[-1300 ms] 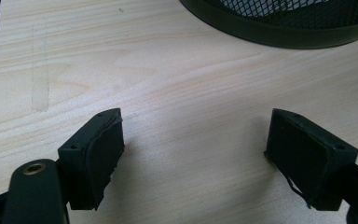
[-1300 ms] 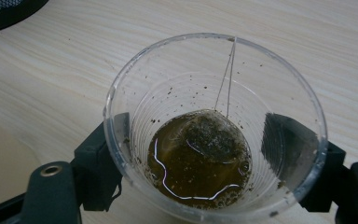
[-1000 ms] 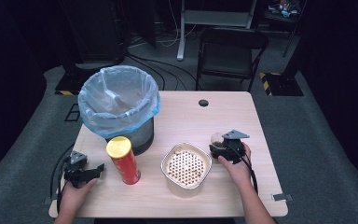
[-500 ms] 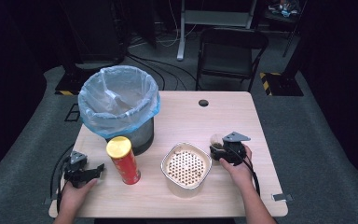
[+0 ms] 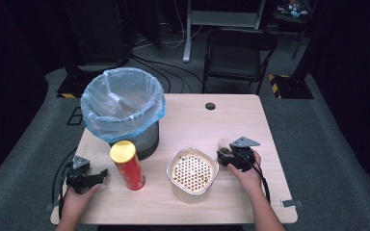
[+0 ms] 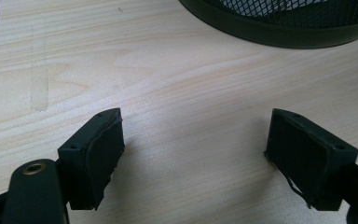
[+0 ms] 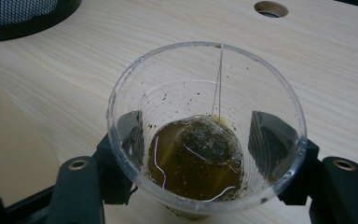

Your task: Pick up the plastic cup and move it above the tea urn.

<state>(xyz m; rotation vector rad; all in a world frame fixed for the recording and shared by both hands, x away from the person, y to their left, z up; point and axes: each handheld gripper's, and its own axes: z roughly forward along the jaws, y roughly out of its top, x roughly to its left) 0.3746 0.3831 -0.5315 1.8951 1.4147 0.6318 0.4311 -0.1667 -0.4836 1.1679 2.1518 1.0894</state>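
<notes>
1. Clear plastic cup (image 7: 206, 126) sits upright on the counter (image 5: 231, 120), just right of the perforated strainer bowl (image 5: 192, 173); it holds a shallow pool of brown tea with a teabag (image 7: 204, 142) in it, the string hanging over the rim.
2. Right hand-held gripper (image 7: 205, 140) has its jaws either side of the cup and has just been closing; both pads lie against the cup's wall, so it has hold of the cup.
3. Strainer bowl stands right beside the cup, close enough to block any move that way.
4. Red crisp tube (image 5: 127, 165) with a gold lid stands upright left of the strainer bowl; behind it is a mesh bin (image 5: 123, 113) lined with a blue bag.
5. Left hand-held gripper (image 6: 196, 154) rests left of the crisp tube, near the counter's front left corner, jaws apart over bare wood, holding nothing.
6. Right of the cup the counter is bare to its edge; beyond the cup it is open up to a cable hole (image 5: 210, 106).
</notes>
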